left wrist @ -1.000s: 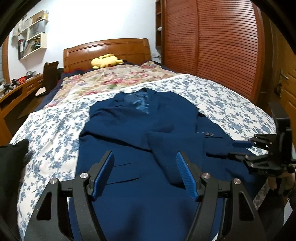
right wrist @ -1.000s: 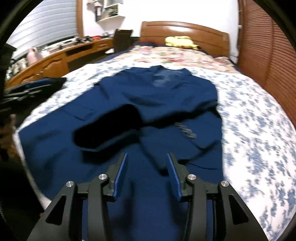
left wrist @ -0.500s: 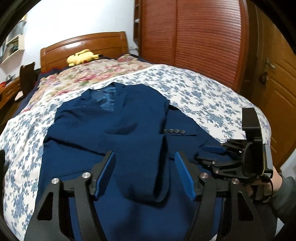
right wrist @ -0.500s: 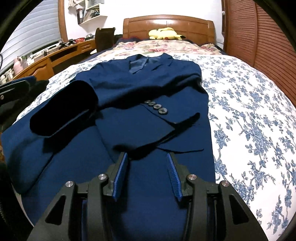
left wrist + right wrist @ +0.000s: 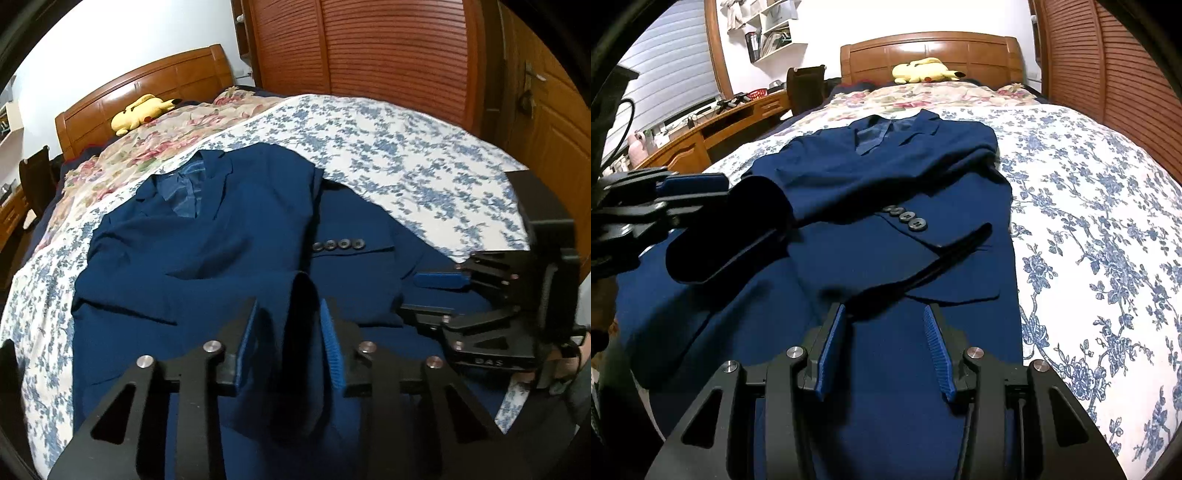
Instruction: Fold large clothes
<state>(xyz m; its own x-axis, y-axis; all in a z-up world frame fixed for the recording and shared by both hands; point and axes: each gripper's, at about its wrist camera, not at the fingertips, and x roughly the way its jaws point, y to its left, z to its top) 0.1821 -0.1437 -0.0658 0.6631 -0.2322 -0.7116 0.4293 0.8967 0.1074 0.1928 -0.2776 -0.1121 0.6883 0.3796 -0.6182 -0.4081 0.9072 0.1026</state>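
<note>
A bed covered by a blue-flowered sheet is seen, and on it a navy suit jacket is laid front-up, collar toward the headboard, hem toward the person. One sleeve is folded across the chest, and its cuff is raised off the cloth on the person's left side. The left gripper is closed onto this cuff, the fabric being pinched between its blue pads. The right gripper is held low over the hem area with its fingers spread and nothing between them; whether they rest on the cloth cannot be told. The step in hand is judged to be the laying of the sleeve flat along the body. It would be done well if the cuff were carried in line with the jacket's side, kept taut so no crease is trapped, and released only once flat. The row of cuff buttons on the other sleeve should be left undisturbed.
</note>
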